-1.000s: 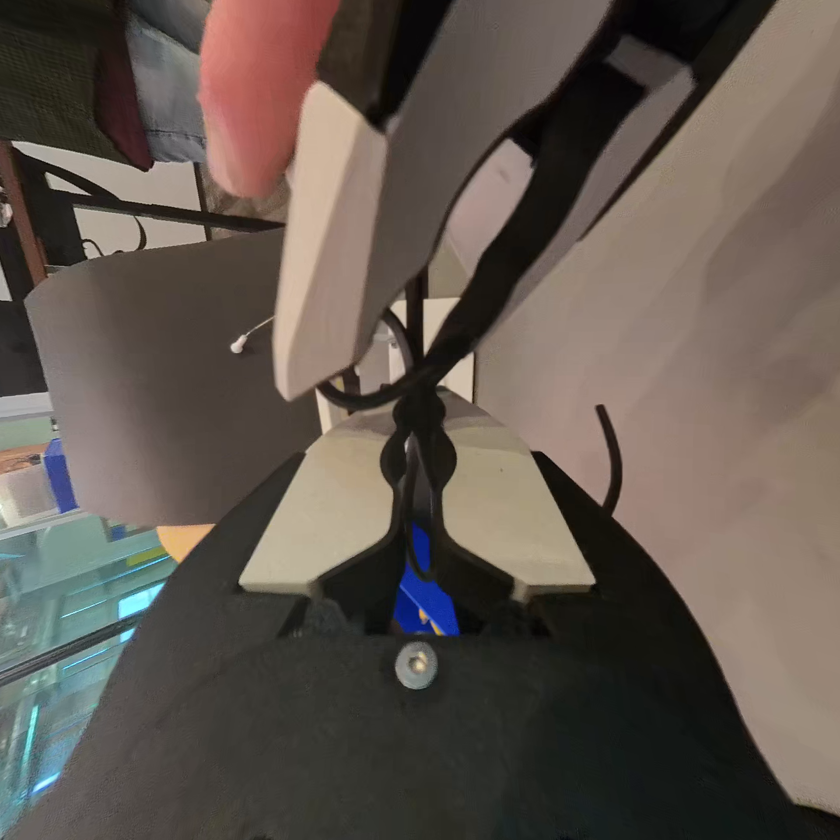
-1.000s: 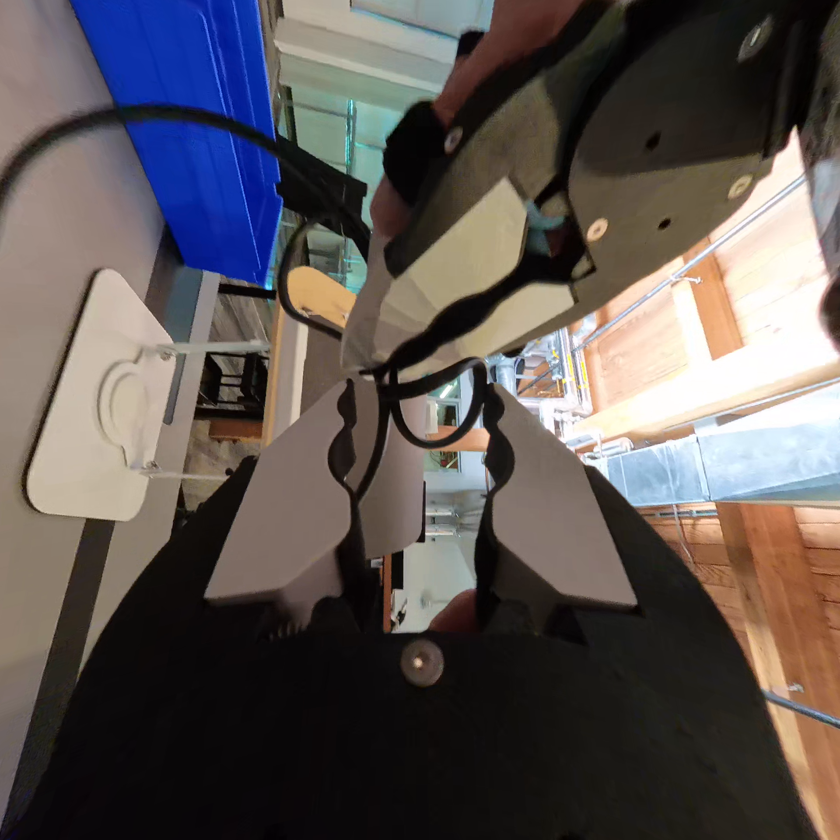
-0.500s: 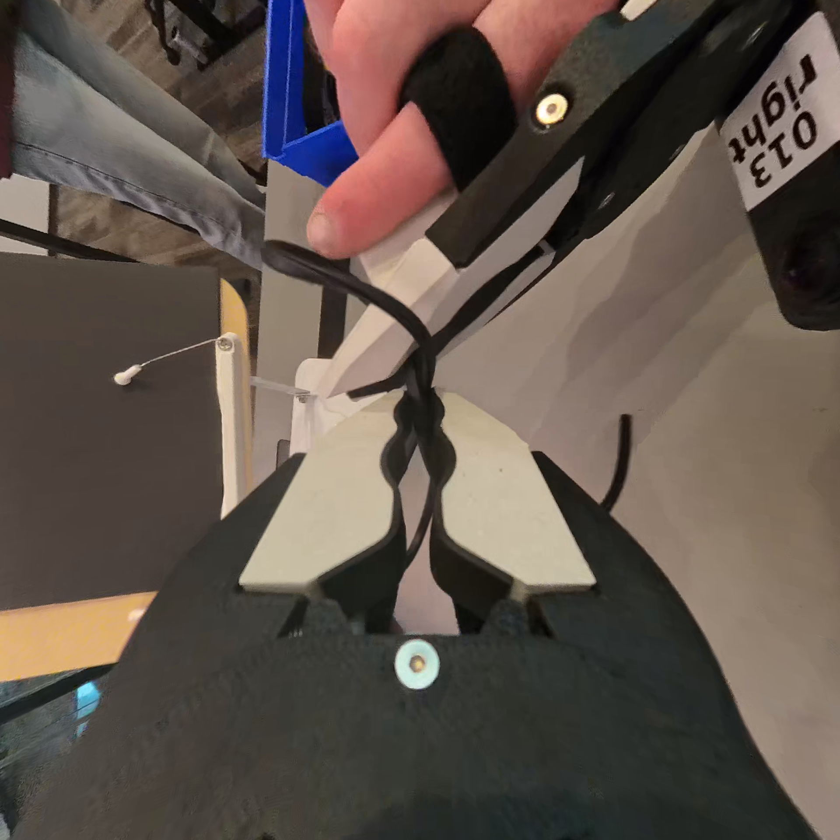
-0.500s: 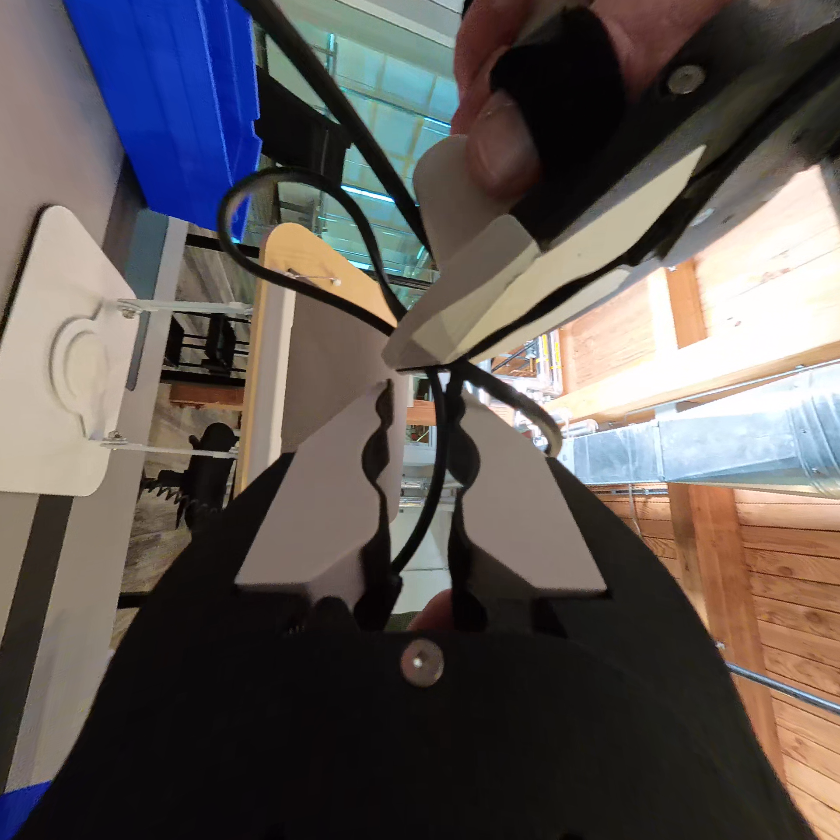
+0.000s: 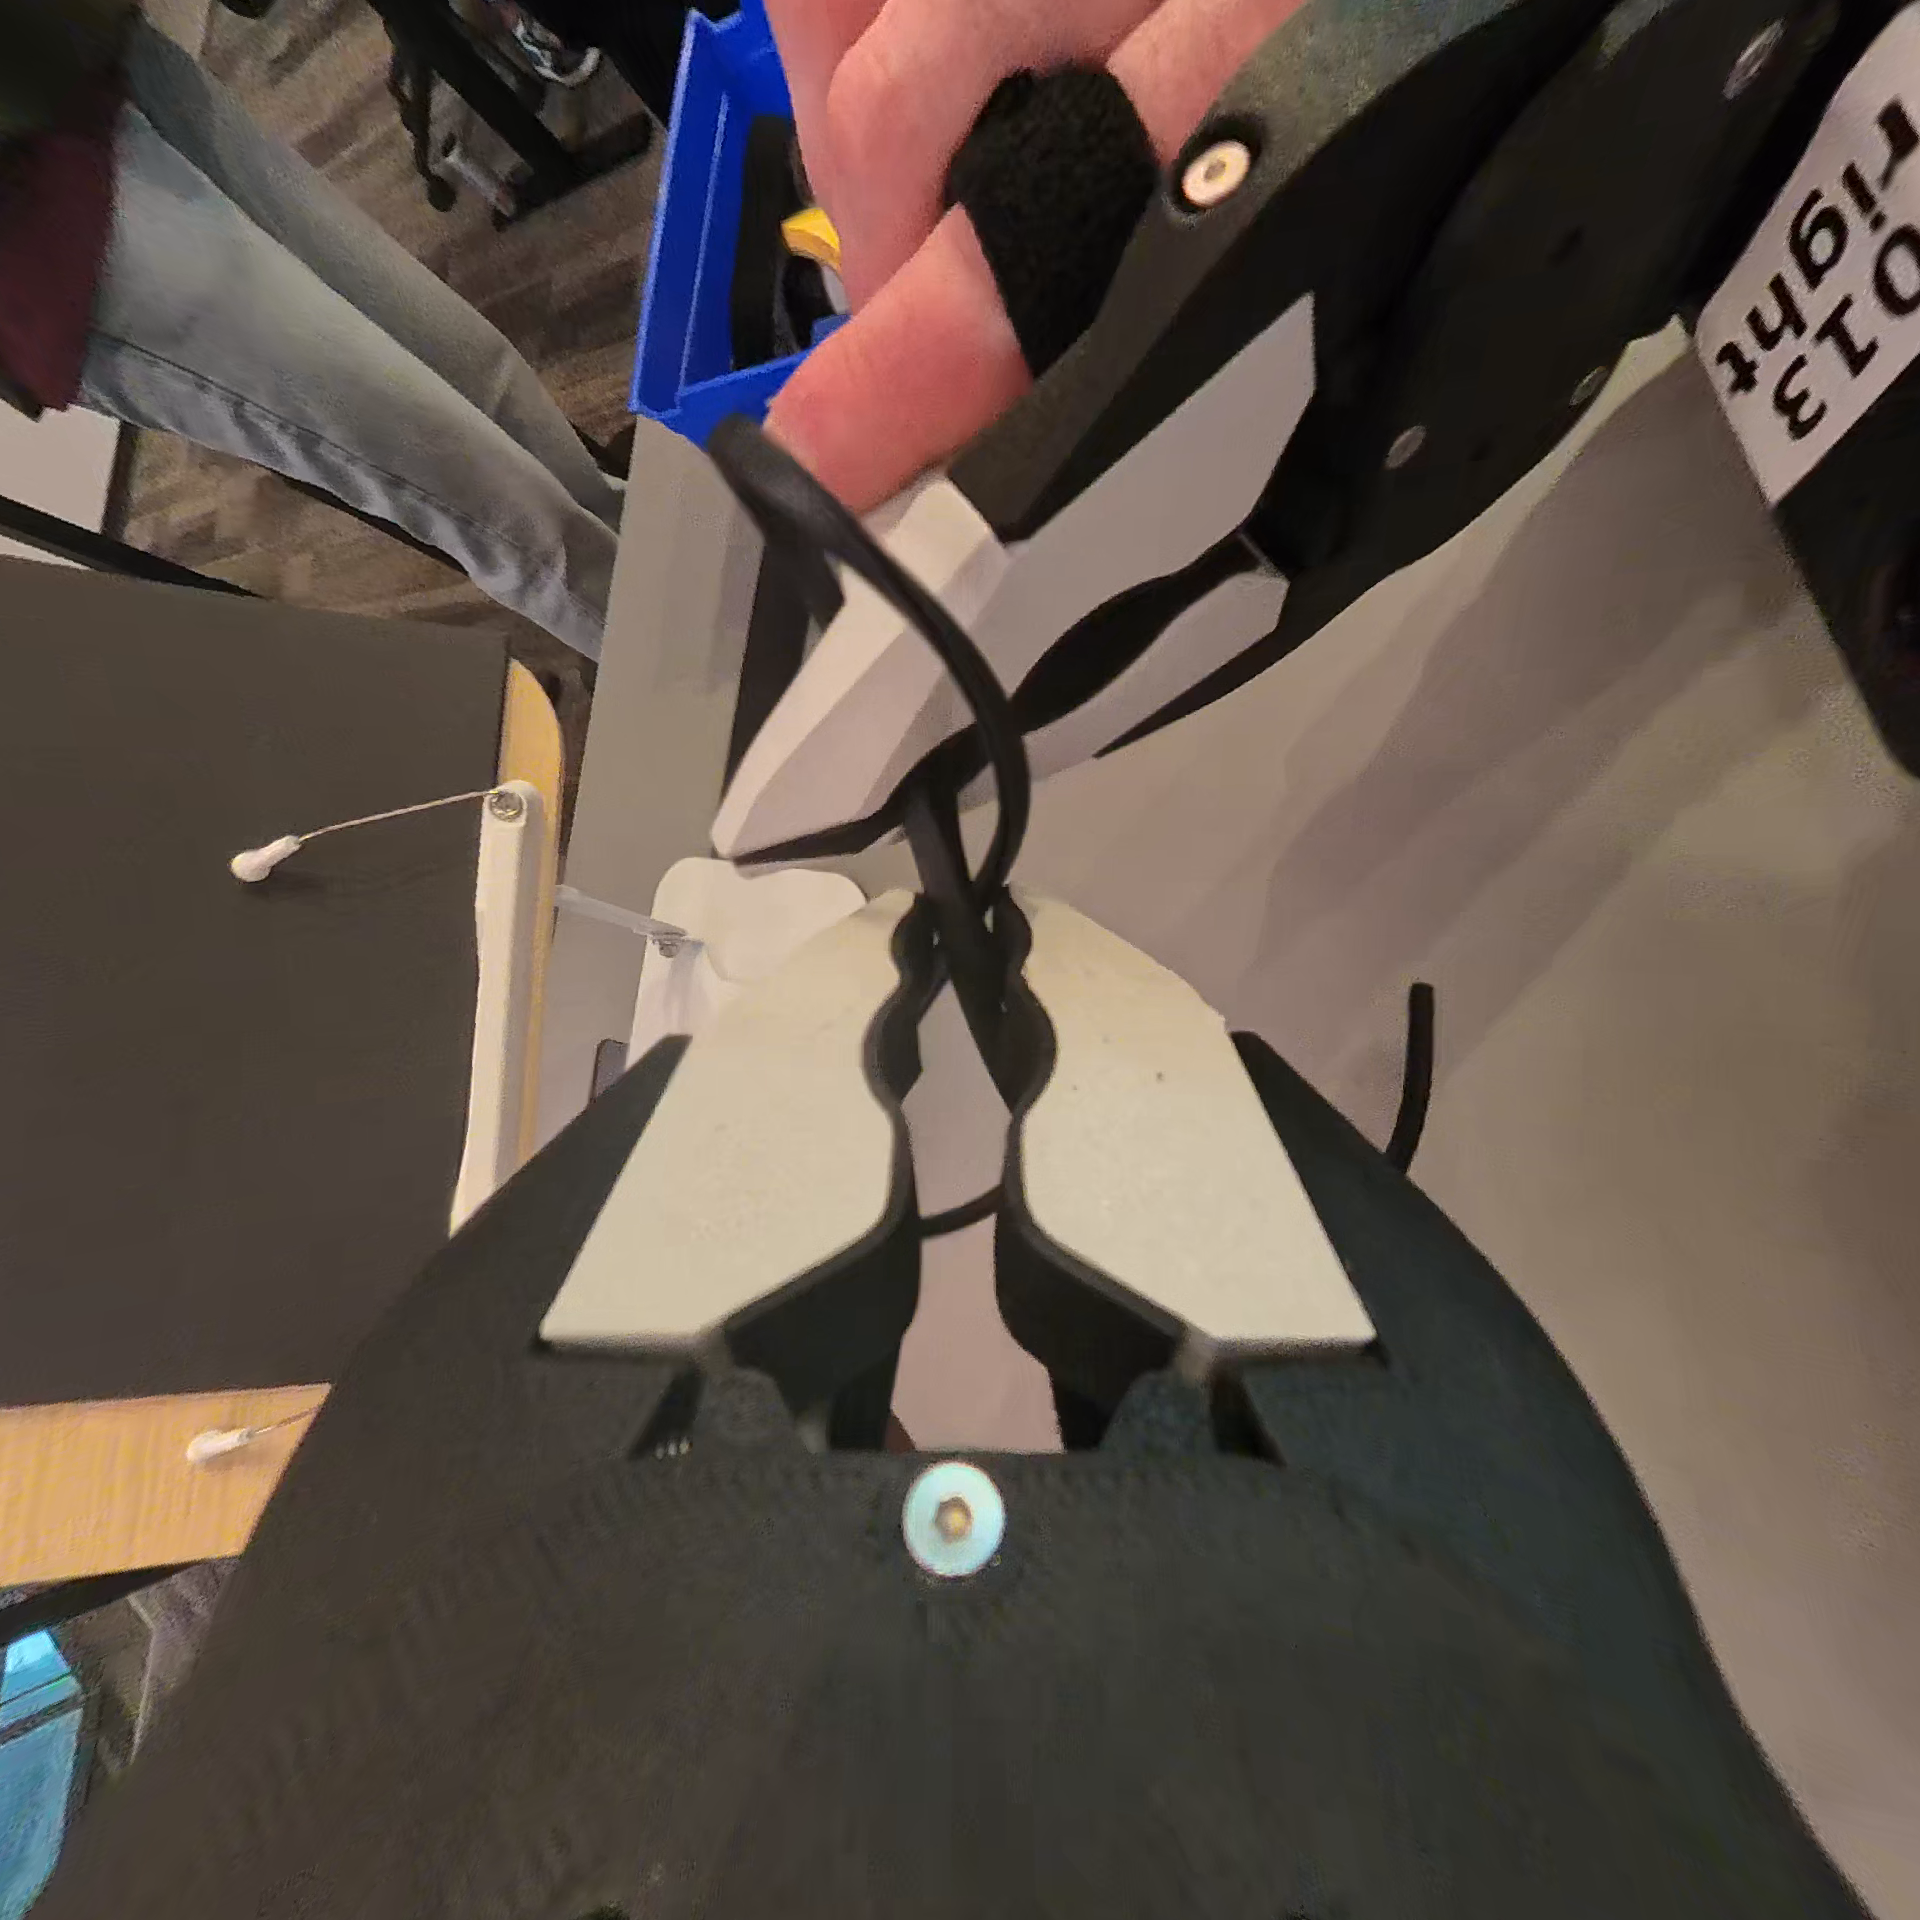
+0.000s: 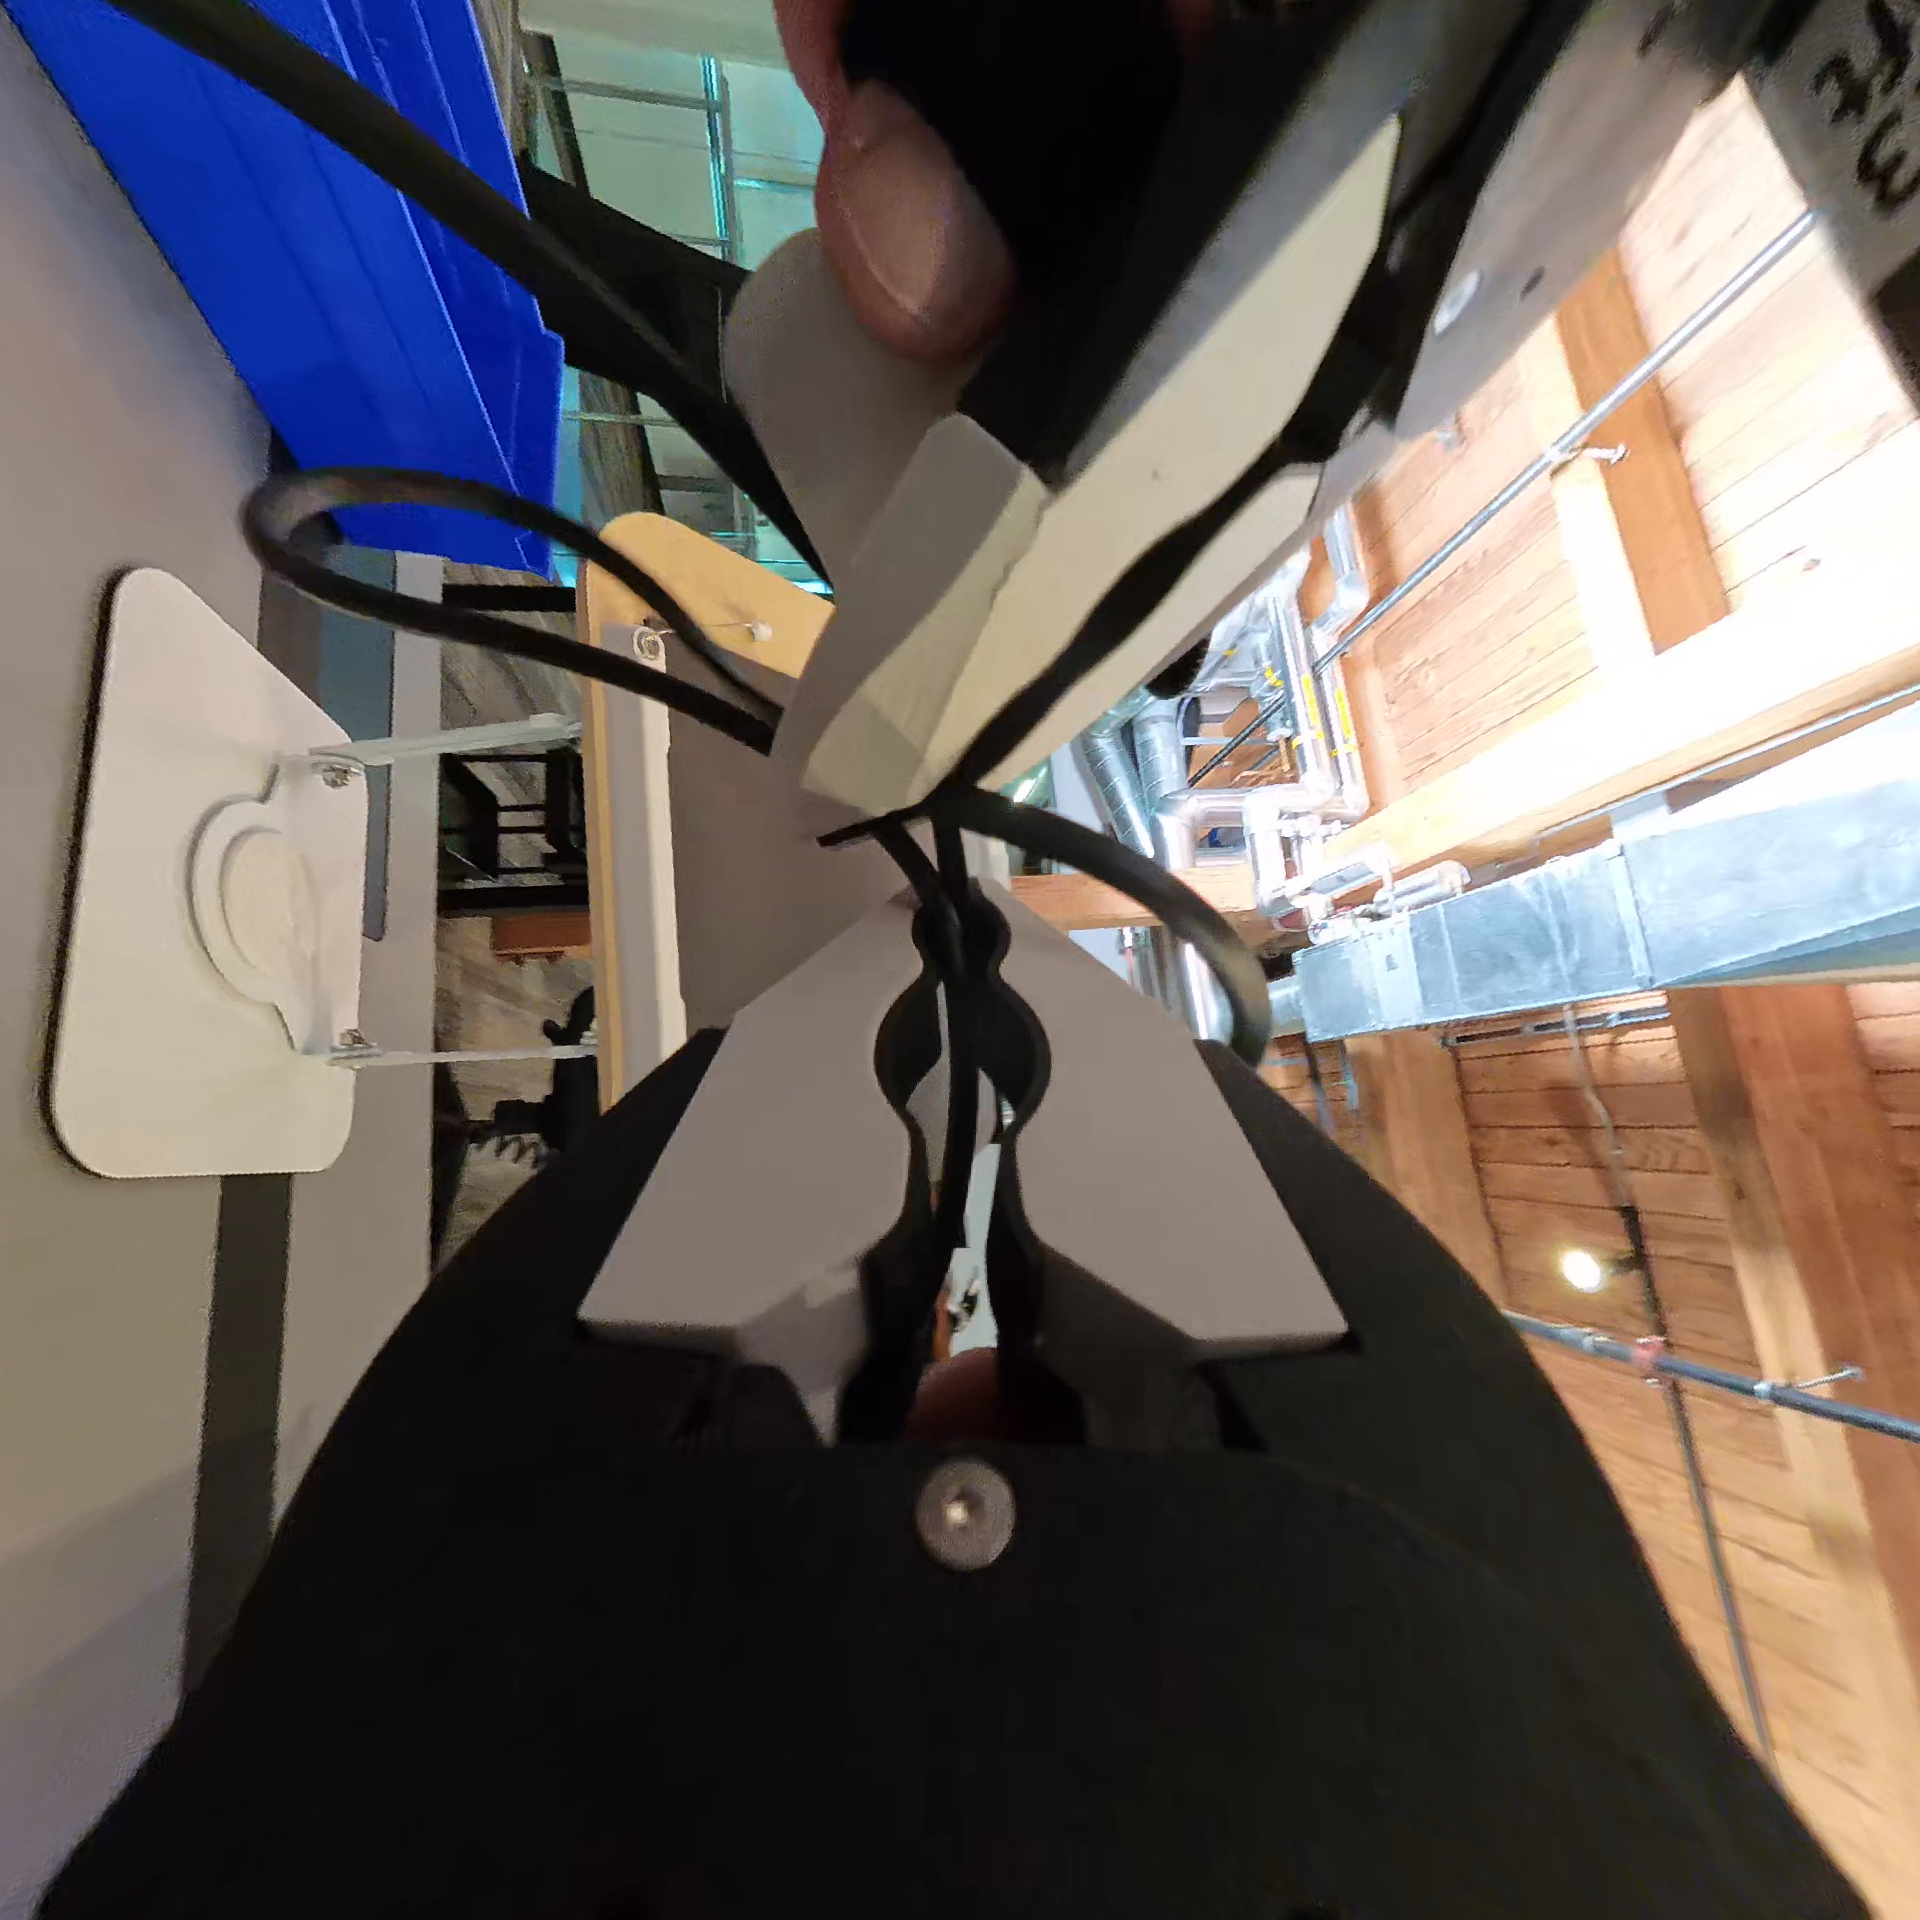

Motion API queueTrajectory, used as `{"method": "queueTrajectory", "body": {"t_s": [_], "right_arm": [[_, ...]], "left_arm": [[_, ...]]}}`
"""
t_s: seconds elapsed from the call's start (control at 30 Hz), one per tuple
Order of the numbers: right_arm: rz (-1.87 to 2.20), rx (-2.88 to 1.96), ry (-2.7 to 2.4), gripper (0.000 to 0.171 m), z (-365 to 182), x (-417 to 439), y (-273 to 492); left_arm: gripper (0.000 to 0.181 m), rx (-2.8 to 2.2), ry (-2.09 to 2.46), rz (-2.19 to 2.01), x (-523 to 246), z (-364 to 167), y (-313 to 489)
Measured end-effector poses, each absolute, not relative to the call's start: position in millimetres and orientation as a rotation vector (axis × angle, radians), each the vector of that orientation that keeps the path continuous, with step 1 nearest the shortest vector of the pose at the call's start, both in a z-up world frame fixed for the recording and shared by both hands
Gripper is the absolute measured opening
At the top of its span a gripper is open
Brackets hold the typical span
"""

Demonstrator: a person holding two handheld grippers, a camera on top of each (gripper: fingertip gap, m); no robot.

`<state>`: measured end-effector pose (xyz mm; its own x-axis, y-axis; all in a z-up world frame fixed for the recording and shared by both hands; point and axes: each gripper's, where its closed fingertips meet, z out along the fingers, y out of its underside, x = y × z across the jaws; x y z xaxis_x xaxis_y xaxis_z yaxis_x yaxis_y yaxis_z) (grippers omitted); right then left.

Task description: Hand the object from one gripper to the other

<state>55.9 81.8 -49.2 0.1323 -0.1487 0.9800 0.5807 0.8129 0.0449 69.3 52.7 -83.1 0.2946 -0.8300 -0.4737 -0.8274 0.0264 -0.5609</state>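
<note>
Left wrist view: the left gripper (image 5: 961,935) has its 2 grey fingers (image 5: 769,1132) pinched together at the tips with the black cable (image 5: 977,727) running through between them, though there's a narrow gap further back. So it's clamped onto the cable right at the tips. The right gripper (image 5: 821,831) comes in from the upper right, angled down, its tips nearly touching the left one's. A hand (image 5: 914,229) wraps its handle, with a black strap over 1 finger. The cable loops up over that gripper's fingers. A blue bin (image 5: 696,229) sits behind, beside a grey table (image 5: 1455,831).

Right wrist view: the right gripper (image 6: 951,914) is closed to a slit, tips pinching 2 cable (image 6: 940,914) strands running back between the fingers. The left gripper (image 6: 862,800) points down from the upper right, tip to tip, with a thumb resting on it. The cable arcs out left in a loop over a white plate (image 6: 145,831).
</note>
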Motion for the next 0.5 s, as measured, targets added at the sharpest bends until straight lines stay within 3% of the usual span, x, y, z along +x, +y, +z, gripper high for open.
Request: {"method": "queueTrajectory", "body": {"t_s": [0.2,0.5], "right_arm": [[-0.407,-0.510,-1.310,0.000,-41.2,62.2,89.0],[-0.346,-0.610,-1.274,0.000,-34.9,68.2,98.3]], "left_arm": [[0.031,-1.700,1.415,0.035,65.6,-73.6,53.5],[0.043,-1.643,1.317,0.038,63.2,-64.0,51.2]]}}
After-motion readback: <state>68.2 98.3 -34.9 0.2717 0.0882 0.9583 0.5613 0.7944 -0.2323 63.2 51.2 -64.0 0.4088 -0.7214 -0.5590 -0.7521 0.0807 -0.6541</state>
